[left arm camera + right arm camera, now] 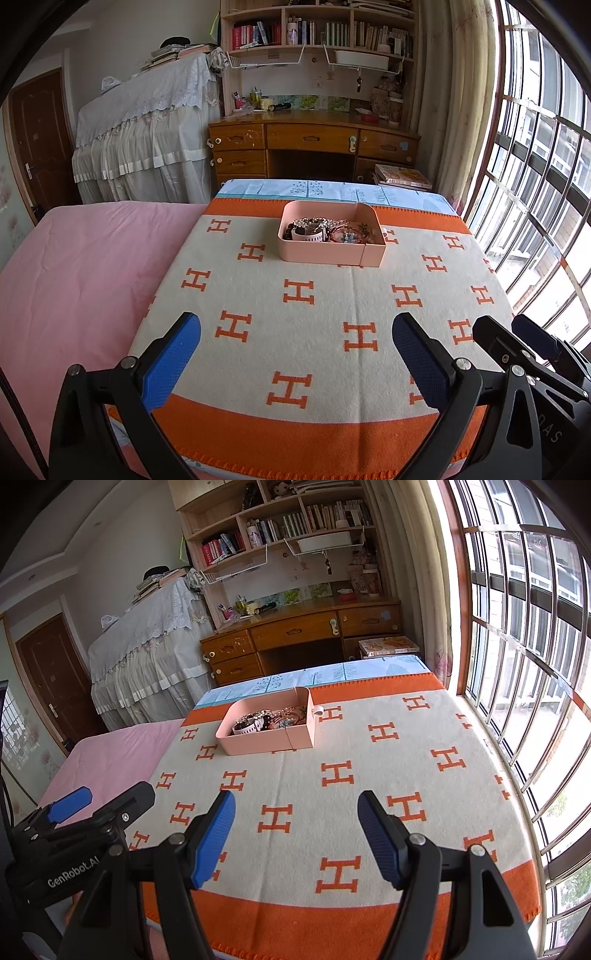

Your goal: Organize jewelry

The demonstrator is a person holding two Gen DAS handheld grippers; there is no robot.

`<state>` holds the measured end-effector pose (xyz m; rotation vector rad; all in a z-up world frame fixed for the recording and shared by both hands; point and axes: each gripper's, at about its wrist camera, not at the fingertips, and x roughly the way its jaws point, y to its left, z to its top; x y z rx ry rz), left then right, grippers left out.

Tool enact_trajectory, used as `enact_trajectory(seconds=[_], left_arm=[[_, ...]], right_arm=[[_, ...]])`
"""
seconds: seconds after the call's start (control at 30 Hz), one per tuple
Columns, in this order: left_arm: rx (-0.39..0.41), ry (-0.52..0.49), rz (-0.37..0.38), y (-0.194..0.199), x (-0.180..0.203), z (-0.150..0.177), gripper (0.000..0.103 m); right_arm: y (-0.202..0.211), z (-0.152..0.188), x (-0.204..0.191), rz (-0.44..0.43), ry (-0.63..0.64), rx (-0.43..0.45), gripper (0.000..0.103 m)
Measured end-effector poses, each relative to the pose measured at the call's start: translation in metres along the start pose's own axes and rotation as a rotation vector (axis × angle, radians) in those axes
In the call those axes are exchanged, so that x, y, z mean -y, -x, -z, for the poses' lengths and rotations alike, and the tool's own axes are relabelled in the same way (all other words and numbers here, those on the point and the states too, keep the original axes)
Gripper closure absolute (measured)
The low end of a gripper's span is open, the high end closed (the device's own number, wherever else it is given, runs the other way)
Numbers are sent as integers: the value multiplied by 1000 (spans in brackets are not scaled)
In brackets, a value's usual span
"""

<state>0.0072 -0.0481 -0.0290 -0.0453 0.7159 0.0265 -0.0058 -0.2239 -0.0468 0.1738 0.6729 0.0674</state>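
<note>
Both the left gripper [296,354] and right gripper [296,840] hover with fingers spread and empty, the pink tray [330,254] of tangled jewelry [321,229] well ahead, best approached slowly, one piece singled out.

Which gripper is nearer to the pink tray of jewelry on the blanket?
Neither clearly. The left gripper and right gripper both hover open over the blanket's near end, side by side; the pink tray sits ahead, toward the far end.
</note>
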Motion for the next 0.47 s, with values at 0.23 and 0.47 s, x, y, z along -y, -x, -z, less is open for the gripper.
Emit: enact_trajectory(seconds=[0.23, 0.47], left_arm=[[-5, -1, -1, 2, -1, 3, 1], [-17, -2, -1, 9, -3, 20, 1]], right_arm=[[1, 4, -2, -1, -3, -3, 34], [1, 4, -1, -1, -6, -6, 34]])
